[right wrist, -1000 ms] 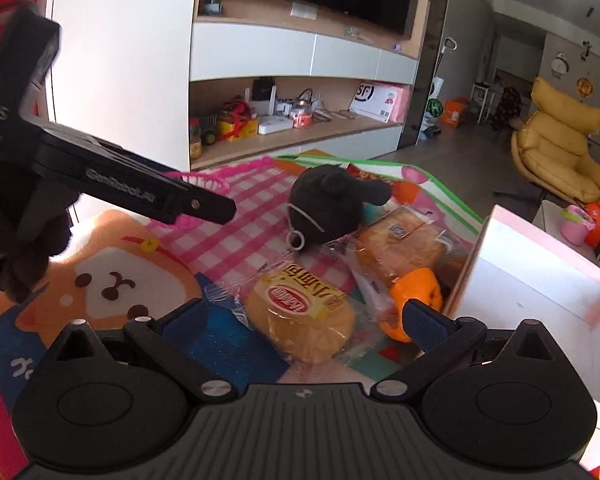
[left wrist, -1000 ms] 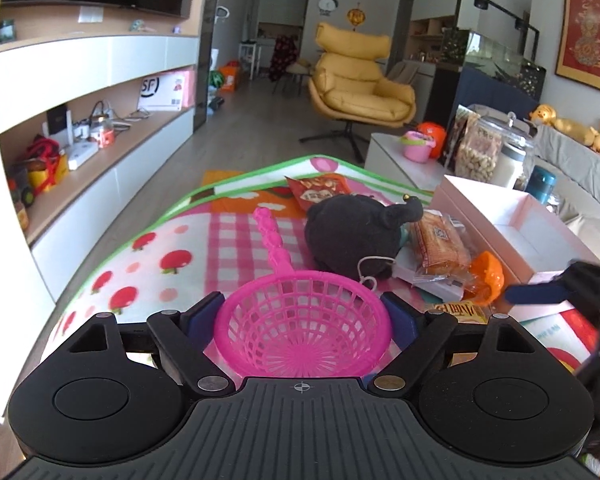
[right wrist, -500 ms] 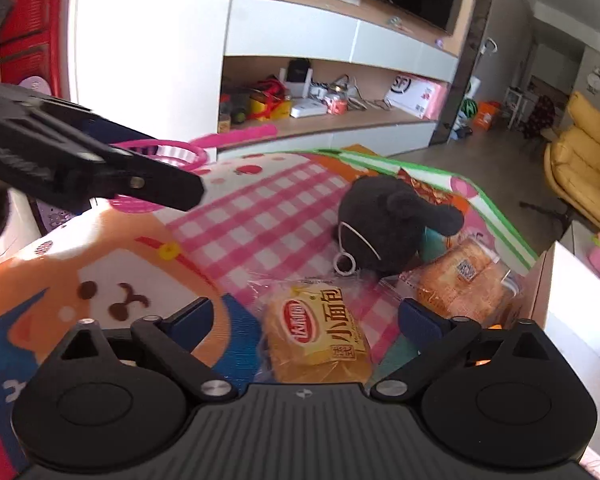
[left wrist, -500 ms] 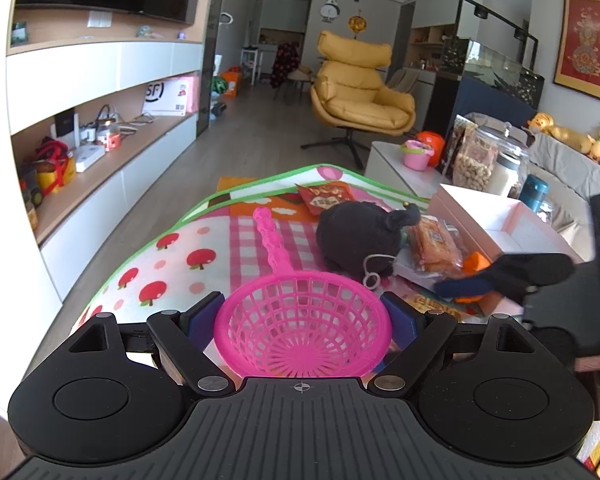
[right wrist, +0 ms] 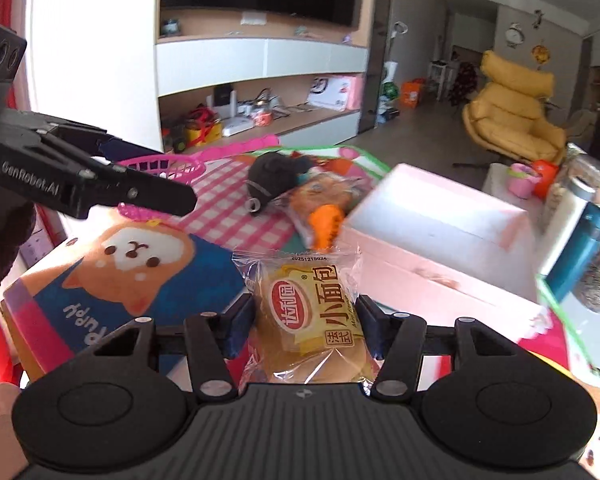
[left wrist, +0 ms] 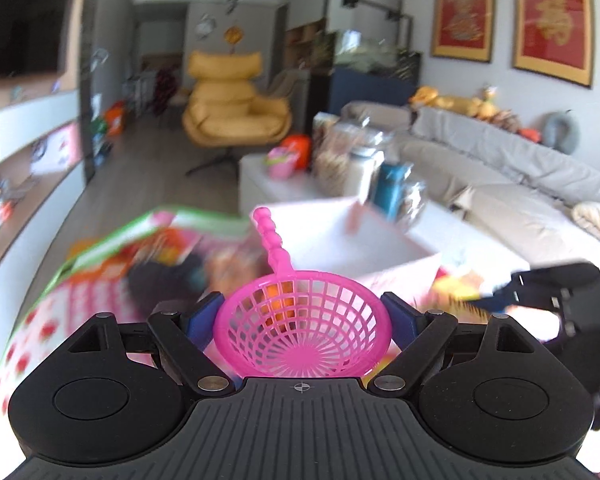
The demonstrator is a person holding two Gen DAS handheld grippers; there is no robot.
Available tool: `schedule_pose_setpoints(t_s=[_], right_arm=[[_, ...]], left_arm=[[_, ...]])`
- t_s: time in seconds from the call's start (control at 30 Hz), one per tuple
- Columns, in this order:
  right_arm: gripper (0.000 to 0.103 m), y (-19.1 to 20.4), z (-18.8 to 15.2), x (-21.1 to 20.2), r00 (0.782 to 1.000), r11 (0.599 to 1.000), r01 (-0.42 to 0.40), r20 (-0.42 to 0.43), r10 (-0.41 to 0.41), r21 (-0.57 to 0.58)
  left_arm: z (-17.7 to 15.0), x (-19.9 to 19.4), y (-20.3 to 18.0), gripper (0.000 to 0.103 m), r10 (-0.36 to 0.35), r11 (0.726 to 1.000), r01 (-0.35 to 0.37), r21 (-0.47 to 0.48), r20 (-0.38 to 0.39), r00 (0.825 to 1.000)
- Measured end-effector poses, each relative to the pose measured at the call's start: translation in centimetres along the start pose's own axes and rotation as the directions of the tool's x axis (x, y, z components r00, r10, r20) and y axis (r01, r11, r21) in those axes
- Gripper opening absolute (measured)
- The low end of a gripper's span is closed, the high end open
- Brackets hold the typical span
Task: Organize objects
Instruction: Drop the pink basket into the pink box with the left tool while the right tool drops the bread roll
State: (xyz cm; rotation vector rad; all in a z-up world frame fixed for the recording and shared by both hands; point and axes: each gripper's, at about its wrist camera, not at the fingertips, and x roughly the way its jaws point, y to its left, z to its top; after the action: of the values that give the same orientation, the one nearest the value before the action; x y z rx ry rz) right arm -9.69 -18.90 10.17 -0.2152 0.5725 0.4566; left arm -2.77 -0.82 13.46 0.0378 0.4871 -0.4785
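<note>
My left gripper (left wrist: 302, 308) is shut on the bowl of a pink plastic strainer (left wrist: 300, 332), whose handle points away from me over the white box (left wrist: 340, 232). The left wrist view is blurred by motion. In the right wrist view a yellow bread packet (right wrist: 312, 312) sits between the pads of my right gripper (right wrist: 306, 312). Its jaws are closing and both pads press the wrapper, which hangs above the mat. The left gripper's finger (right wrist: 140, 194) and the strainer (right wrist: 168, 166) show at the left. A black plush toy (right wrist: 276, 176), a second bread packet (right wrist: 324, 192) and an orange toy (right wrist: 326, 224) lie beside the box (right wrist: 432, 232).
A colourful play mat (right wrist: 228, 216) covers the table. Jars and a teal bottle (right wrist: 584, 248) stand right of the box. A wall shelf unit (right wrist: 260, 120) is behind, a yellow armchair (right wrist: 516, 120) farther back, and a grey sofa (left wrist: 500, 168) to the right.
My right gripper closed in on the bread packet and lifted it off the mat toward the white box. The left gripper rose and swung right with the strainer.
</note>
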Motion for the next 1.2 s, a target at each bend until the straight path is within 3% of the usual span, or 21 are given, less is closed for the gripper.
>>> schedule_pose_setpoints(t_s=[0.1,0.17,0.23,0.3,0.43,0.57,0.7,0.8,0.87,0.93,1.07,1.2], right_arm=[[0.055,-2.5,-0.3,-1.5,0.996,0.996,0.073,0.038,-0.075,0.060],[0.055,-3.7,-0.6,-1.9,0.994,0.991,0.093,0.050,-0.098,0.091],[0.055,-4.5,-0.7,-2.0,0.993,0.988,0.104,0.049,-0.110,0.113],[0.055,-5.2,-0.7,-2.1,0.991,0.985,0.119,0.046,-0.126,0.127],[0.055,-7.3,0.0,-2.4,0.987,0.978,0.132,0.071,-0.145,0.162],[0.055,-9.7,2.2,-0.6,0.982,0.967,0.143,0.090,-0.165,0.212],[0.055,-11.7,5.6,3.1,0.976,0.955,0.168,0.095,-0.196,0.244],[0.055,-12.5,7.4,5.3,0.966,0.944,0.215,0.086,-0.243,0.251],[0.055,-12.8,7.9,5.5,0.954,0.930,0.257,0.087,-0.288,0.262],[0.055,-13.3,7.9,5.3,0.954,0.928,0.254,0.086,-0.287,0.272],[0.055,-13.5,7.3,5.4,0.942,0.924,0.295,0.086,-0.323,0.244],[0.055,-14.3,7.2,6.6,0.944,0.917,0.298,0.065,-0.325,0.265]], left_arm=[[3.6,5.8,-2.4,0.089,-0.050,0.999,0.050,0.002,0.036,0.998],[4.6,11.0,-3.1,0.089,-0.017,1.000,0.017,-0.004,0.041,0.999],[4.3,16.0,-3.5,0.088,0.015,1.000,-0.015,-0.007,-0.023,1.000],[3.5,18.7,-3.5,0.088,-0.012,0.999,0.010,-0.032,-0.066,0.998],[3.0,16.8,-2.6,0.088,-0.036,0.998,0.037,-0.060,0.027,0.999],[2.2,13.7,-2.1,0.088,-0.024,1.000,0.024,0.009,0.060,0.998],[2.9,15.5,-3.4,0.088,-0.011,0.996,0.009,0.089,0.019,1.000],[5.0,19.3,-1.8,0.088,-0.059,0.997,0.056,-0.052,-0.055,0.997],[5.6,22.2,-0.1,0.083,-0.088,0.985,0.068,-0.158,-0.123,0.988],[5.7,23.6,1.4,0.083,-0.109,0.968,0.074,-0.239,-0.138,0.984],[5.9,22.8,3.6,0.079,-0.153,0.938,0.135,-0.320,-0.034,0.988],[7.6,20.9,3.6,0.079,-0.240,0.928,0.246,-0.280,0.057,0.969]])
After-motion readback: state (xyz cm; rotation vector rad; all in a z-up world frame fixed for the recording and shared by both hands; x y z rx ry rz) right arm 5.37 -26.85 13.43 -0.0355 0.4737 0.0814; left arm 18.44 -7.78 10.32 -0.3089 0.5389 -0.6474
